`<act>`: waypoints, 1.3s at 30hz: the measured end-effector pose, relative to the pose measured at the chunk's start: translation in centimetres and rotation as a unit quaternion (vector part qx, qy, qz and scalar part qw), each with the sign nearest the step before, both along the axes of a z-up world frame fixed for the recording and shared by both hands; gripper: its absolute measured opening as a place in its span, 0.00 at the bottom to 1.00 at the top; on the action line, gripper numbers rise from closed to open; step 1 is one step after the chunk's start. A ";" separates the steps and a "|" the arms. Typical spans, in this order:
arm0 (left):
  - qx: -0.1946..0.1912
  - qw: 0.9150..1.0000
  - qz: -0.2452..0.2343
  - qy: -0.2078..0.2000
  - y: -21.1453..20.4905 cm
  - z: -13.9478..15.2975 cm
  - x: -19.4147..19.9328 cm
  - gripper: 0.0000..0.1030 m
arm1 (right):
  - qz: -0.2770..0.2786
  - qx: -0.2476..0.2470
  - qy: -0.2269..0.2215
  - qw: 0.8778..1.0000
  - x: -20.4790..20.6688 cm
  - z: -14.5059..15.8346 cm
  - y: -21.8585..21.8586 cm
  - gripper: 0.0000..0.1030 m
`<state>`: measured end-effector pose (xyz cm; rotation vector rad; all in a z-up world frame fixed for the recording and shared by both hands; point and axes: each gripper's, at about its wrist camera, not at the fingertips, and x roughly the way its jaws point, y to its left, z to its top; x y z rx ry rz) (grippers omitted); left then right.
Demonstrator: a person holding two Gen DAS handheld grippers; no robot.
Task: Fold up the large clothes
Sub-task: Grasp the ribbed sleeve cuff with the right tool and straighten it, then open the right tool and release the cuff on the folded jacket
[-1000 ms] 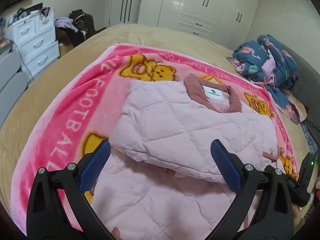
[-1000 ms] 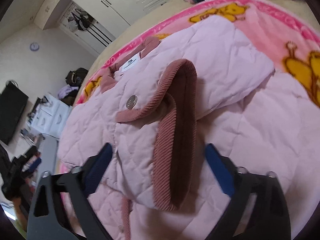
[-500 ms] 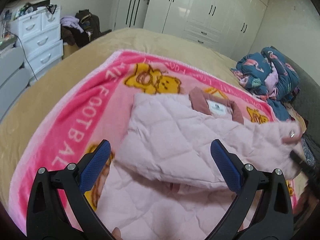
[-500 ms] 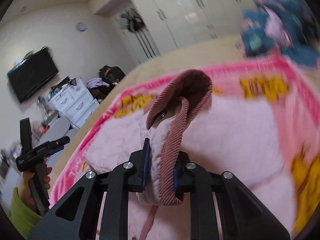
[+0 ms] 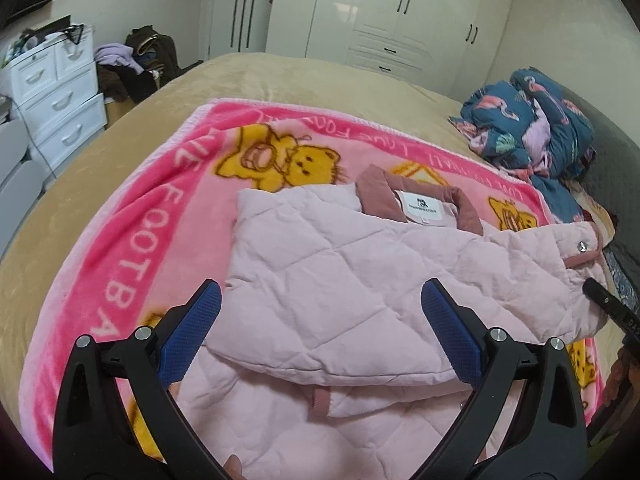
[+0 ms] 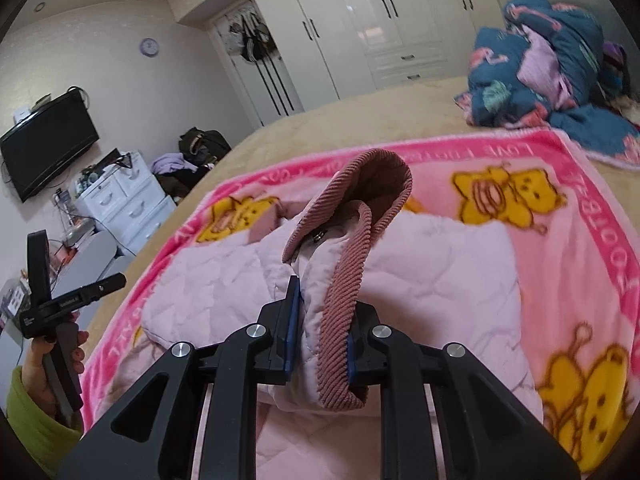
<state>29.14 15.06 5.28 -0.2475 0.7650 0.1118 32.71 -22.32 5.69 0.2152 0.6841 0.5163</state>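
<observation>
Right gripper [image 6: 320, 344] tips down over the bed, jaws pinched tight on the corduroy cuff [image 6: 352, 216] of the pink quilted jacket [image 5: 340, 272], sleeve raised off the pile. Left gripper [image 5: 320, 328] hangs spread wide above the jacket's near fold, gripping nothing. The jacket lies mid-frame on the pink bear blanket [image 5: 132, 216] across the tan bed [image 5: 280, 80]. White wardrobe [image 5: 380, 12] upper centre, drawers [image 5: 56, 96] upper left; the dark bundle [image 5: 532, 120] upper right looks like bedding.

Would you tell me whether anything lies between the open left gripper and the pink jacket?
Nothing visible does: the left gripper hangs open above the jacket, with only air between. The right gripper is shut on the cuff.
</observation>
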 end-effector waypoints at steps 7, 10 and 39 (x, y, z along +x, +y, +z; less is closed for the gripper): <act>0.008 1.000 -0.019 0.020 -1.4 -1.6 1.7 0.91 | -0.011 -0.006 0.029 1.000 0.1 -2.2 -0.2 0.25; 0.006 0.999 -0.023 0.031 -1.7 -2.5 2.4 0.91 | -0.024 -0.010 0.036 0.999 0.1 -2.6 -0.3 0.34; -0.004 0.994 -0.056 0.095 -1.9 -9.9 4.2 0.92 | 0.049 -0.221 0.062 0.972 2.6 -6.8 13.3 0.85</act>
